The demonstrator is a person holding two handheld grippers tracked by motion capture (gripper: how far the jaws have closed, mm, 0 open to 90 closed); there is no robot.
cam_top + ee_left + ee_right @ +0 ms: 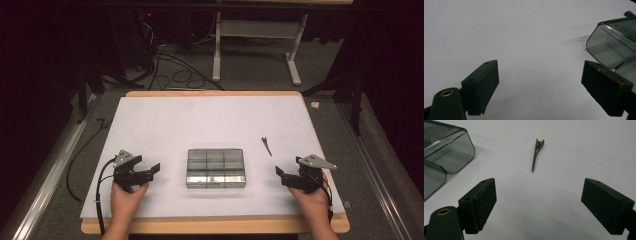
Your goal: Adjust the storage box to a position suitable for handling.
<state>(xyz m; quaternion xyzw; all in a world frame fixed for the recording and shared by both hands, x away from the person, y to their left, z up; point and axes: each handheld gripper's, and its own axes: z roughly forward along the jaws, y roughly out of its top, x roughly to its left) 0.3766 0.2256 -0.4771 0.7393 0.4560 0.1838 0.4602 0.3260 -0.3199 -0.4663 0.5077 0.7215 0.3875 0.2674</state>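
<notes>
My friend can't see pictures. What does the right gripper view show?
A thin brown metal hair clip lies on the white table, ahead of the right gripper with its black jaws open. A clear grey plastic box sits at the left.

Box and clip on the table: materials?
Compartment box: looks like clear, smoke-tinted hard plastic, glossy; the table shows through its walls and the edges catch glints. Clip: probably thin metal, dull brown finish, a slim tapered strip; too small to be sure.

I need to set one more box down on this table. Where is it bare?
Widest bare stretch: the table's far half, beyond the clear box. Also bare between box and left gripper. Tighter on the right: a small clip lies between box and right gripper.
</notes>
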